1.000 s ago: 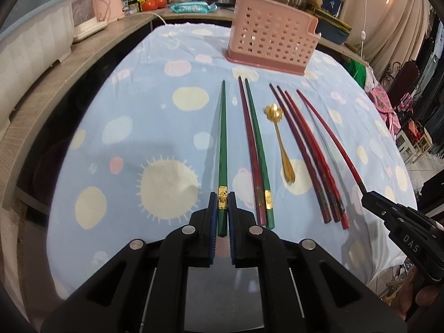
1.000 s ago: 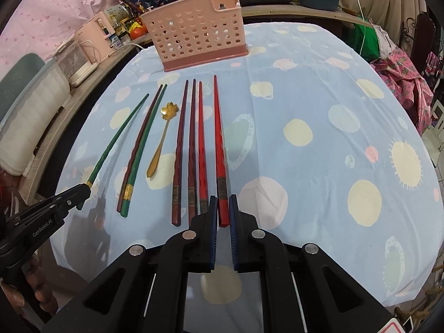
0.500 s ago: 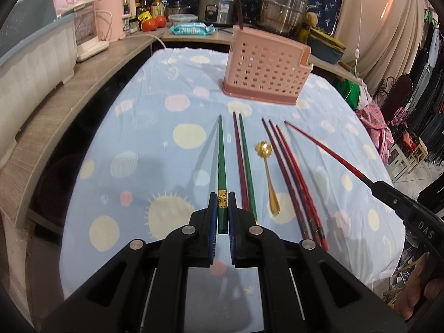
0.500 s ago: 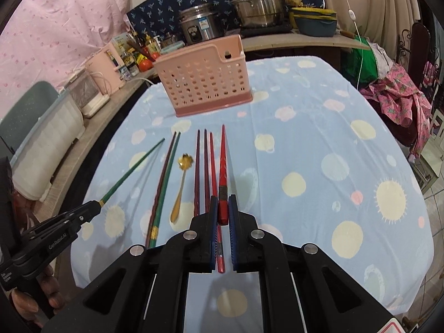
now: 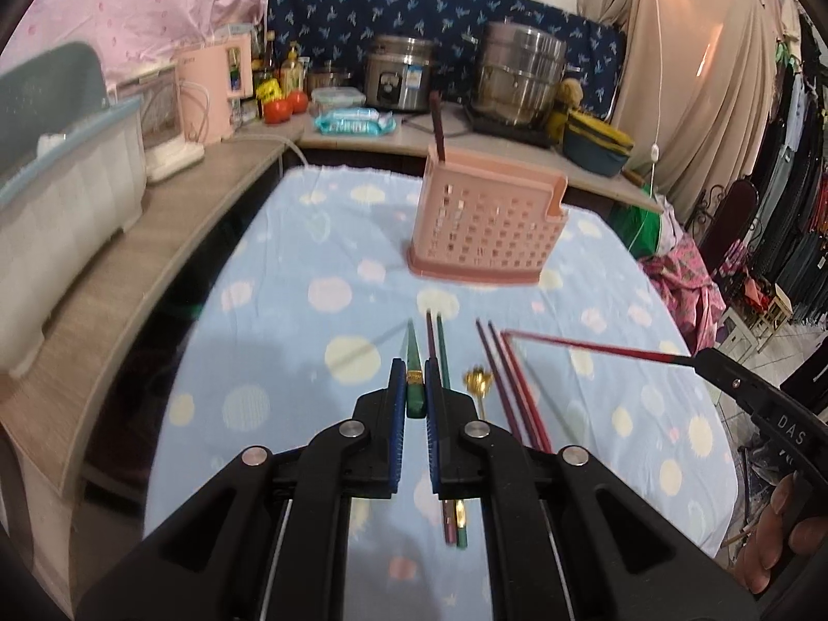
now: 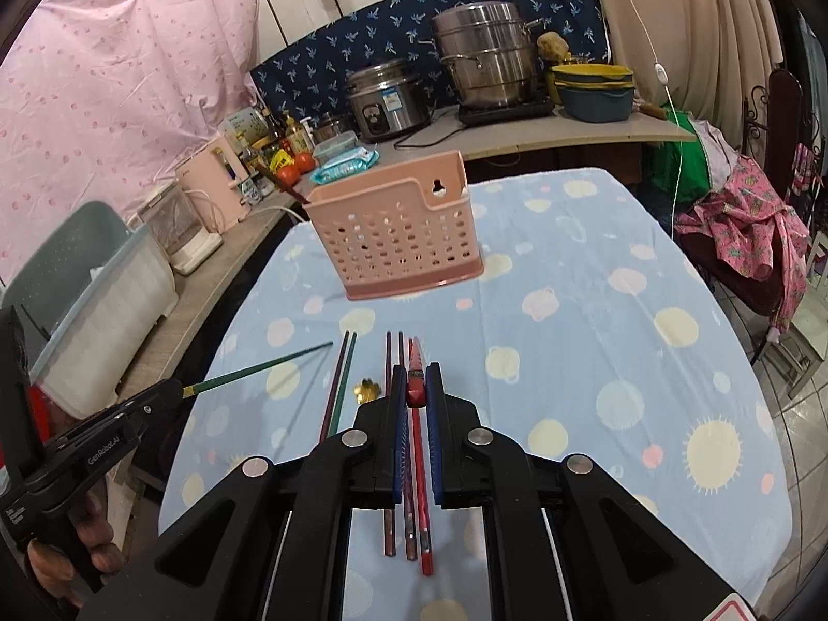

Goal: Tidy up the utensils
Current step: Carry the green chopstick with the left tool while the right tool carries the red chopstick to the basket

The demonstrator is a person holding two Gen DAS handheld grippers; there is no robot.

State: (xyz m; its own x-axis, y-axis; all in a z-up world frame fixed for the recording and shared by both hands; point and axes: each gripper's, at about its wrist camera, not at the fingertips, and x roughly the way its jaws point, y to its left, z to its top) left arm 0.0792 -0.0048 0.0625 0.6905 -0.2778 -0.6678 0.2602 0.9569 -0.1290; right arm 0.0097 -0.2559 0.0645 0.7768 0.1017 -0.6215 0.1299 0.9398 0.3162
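Note:
My left gripper is shut on the thick end of a green chopstick, held above the table and pointing away. My right gripper is shut on a red chopstick, also lifted. The left view shows the red chopstick sticking out sideways from the right gripper. Ahead stands the pink perforated holder, with one dark chopstick in it. A maroon and green pair, a gold spoon and several red chopsticks lie on the tablecloth.
A wooden counter with a plastic bin runs along the table's left side. Pots, a rice cooker and bottles sit on the counter behind the holder. Clothes and a chair crowd the table's right side.
Both grippers have risen from the table, each carrying its chopstick. Both views now tilt up toward the holder and the back counter.

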